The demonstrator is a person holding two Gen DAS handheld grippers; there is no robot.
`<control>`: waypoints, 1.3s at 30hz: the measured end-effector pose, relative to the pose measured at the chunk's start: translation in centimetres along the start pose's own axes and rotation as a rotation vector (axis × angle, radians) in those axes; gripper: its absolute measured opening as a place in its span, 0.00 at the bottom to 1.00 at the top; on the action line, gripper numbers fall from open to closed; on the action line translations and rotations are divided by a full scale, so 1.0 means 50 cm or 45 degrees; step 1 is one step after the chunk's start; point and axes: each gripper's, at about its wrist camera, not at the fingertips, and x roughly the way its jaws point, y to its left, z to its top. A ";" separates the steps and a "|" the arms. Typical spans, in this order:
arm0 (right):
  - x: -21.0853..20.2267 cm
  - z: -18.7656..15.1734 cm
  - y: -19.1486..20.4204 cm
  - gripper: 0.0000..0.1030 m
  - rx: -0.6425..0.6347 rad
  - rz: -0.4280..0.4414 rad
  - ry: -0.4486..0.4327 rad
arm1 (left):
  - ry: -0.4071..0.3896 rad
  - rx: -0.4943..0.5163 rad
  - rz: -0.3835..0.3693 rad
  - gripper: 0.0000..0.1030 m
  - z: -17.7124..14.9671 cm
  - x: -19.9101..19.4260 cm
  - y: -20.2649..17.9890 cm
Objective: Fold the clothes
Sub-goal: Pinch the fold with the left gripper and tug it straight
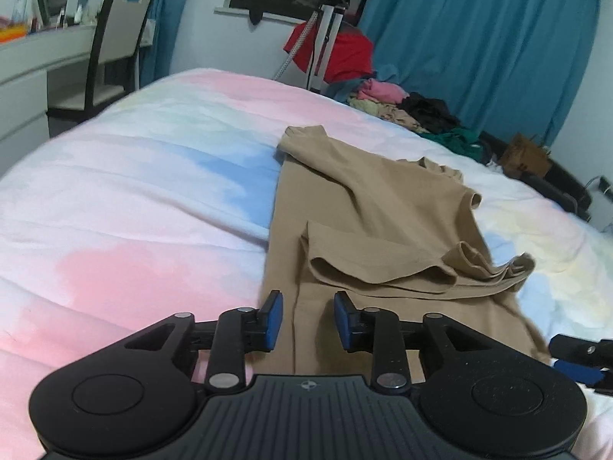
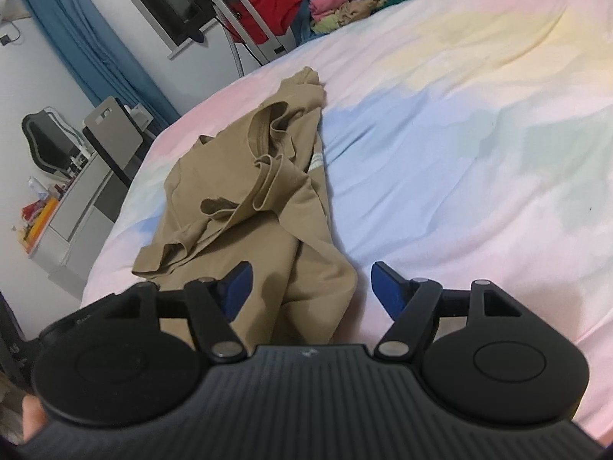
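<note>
A tan shirt [image 1: 367,214] lies partly folded on the pastel bed cover [image 1: 134,199], its sleeves and hem bunched on top. My left gripper [image 1: 308,320] is open, its blue pads either side of the shirt's near edge, holding nothing. The right gripper's tip shows at the right edge of the left wrist view [image 1: 578,360]. In the right wrist view the shirt [image 2: 249,207] runs away from me, rumpled. My right gripper [image 2: 311,287] is open wide over the shirt's near end, empty.
A pile of loose clothes [image 1: 406,107] sits at the bed's far side by blue curtains [image 1: 479,46]. A garment steamer stand [image 1: 325,34] with a red garment stands behind. A chair [image 1: 111,50] and a desk [image 1: 34,61] are to the left.
</note>
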 end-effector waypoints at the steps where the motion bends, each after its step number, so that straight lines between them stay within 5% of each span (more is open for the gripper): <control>1: 0.001 -0.001 0.000 0.69 0.002 -0.002 0.001 | 0.009 0.012 -0.006 0.32 -0.001 0.003 -0.002; 9: 0.008 -0.007 -0.001 0.69 -0.009 -0.037 0.021 | 0.052 -0.029 -0.021 0.33 -0.006 0.017 0.008; 14: 0.012 -0.010 0.001 0.69 -0.016 -0.050 0.029 | 0.036 0.026 -0.038 0.07 -0.015 0.006 -0.004; 23: 0.015 -0.010 -0.004 0.69 -0.017 -0.058 0.027 | -0.075 -0.028 -0.028 0.04 -0.003 -0.054 0.002; 28: 0.018 -0.008 -0.003 0.69 -0.020 -0.055 0.028 | -0.044 -0.004 0.008 0.05 -0.008 -0.041 -0.003; 33: 0.008 -0.004 0.005 0.69 -0.018 -0.032 0.022 | 0.050 -0.094 -0.014 0.17 -0.015 -0.058 0.016; 37: -0.013 -0.003 0.019 0.69 -0.029 -0.001 0.004 | 0.125 -0.218 -0.081 0.55 -0.026 -0.123 0.032; 39: -0.023 -0.003 0.021 0.69 -0.015 0.017 -0.003 | 0.155 -0.281 -0.157 0.61 -0.033 -0.163 0.033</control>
